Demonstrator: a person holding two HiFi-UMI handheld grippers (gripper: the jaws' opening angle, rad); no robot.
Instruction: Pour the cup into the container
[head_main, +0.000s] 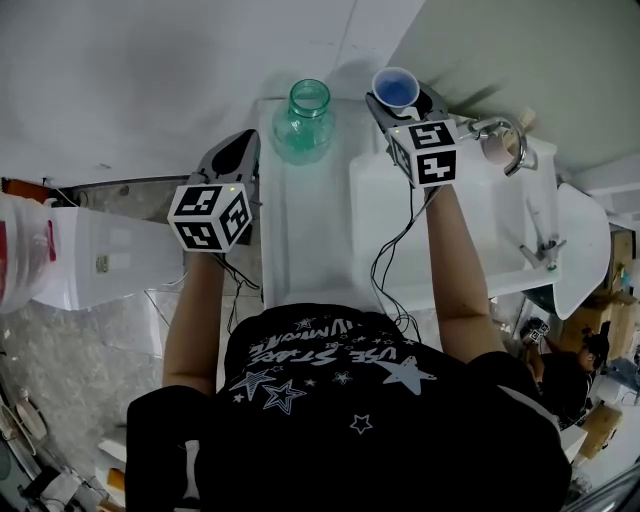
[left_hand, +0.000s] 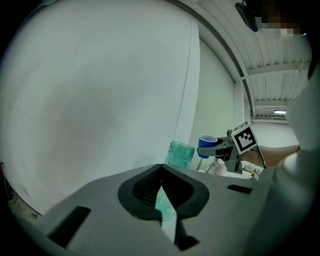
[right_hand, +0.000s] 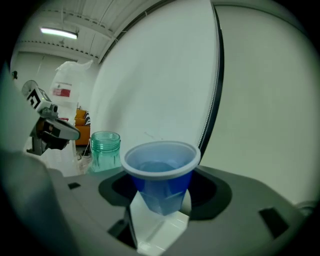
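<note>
A blue plastic cup (head_main: 396, 88) (right_hand: 160, 170) stands upright between the jaws of my right gripper (head_main: 405, 102) (right_hand: 161, 200), which is shut on its lower body. Some liquid seems to lie inside it. The container, a green see-through jar (head_main: 306, 122) (right_hand: 105, 149) with an open mouth, stands on the white table (head_main: 300, 235) just left of the cup. My left gripper (head_main: 238, 158) (left_hand: 161, 172) is left of the jar, its fingertips together and nothing held. In the left gripper view the jar (left_hand: 179, 154) and cup (left_hand: 206, 145) show ahead to the right.
A white wall rises close behind the table. A white sink with a metal faucet (head_main: 505, 135) lies to the right. At the left stands a translucent white bin (head_main: 100, 260). Black cables hang from both grippers over the table's near edge.
</note>
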